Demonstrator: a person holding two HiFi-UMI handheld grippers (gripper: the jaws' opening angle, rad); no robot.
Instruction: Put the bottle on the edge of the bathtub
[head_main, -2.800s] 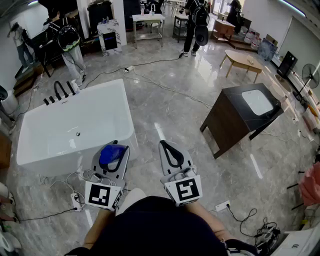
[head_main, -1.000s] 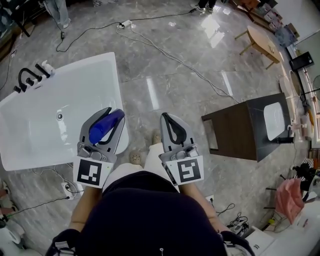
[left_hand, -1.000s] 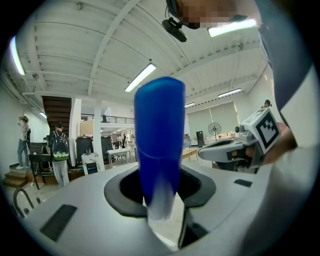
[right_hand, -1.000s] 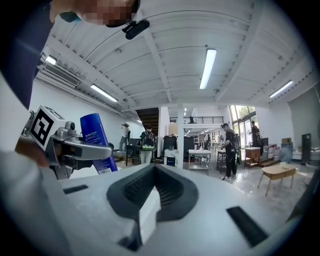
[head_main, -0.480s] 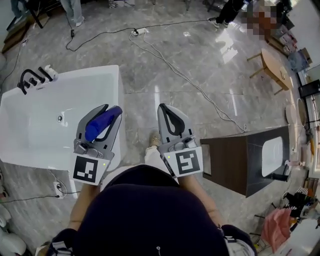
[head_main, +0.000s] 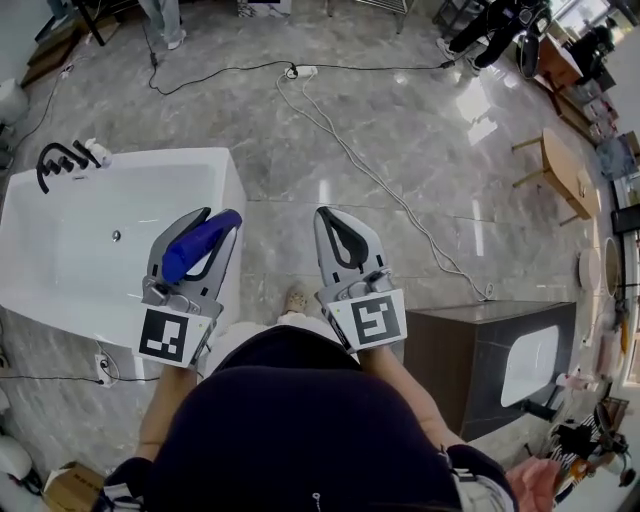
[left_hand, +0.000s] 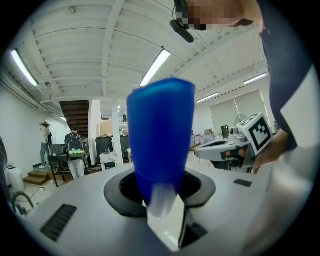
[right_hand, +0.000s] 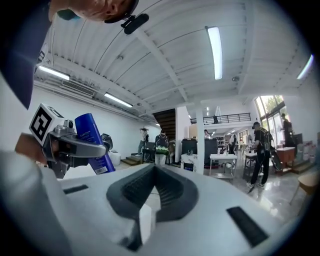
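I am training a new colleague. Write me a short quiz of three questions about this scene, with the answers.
1. True or false: the blue bottle already stands on the edge of the bathtub.
2. In the head view, the bathtub lies: A) at the left, B) at the right, C) out of the picture.
3. Fill in: the tap fittings at the bathtub's end are ____ in colour.
Key: 1 false, the left gripper holds it in the air; 2 A; 3 black.

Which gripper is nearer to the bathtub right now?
Left. The left gripper, holding the blue bottle, hangs over the rim of the bathtub; the right gripper is over the floor beside it.
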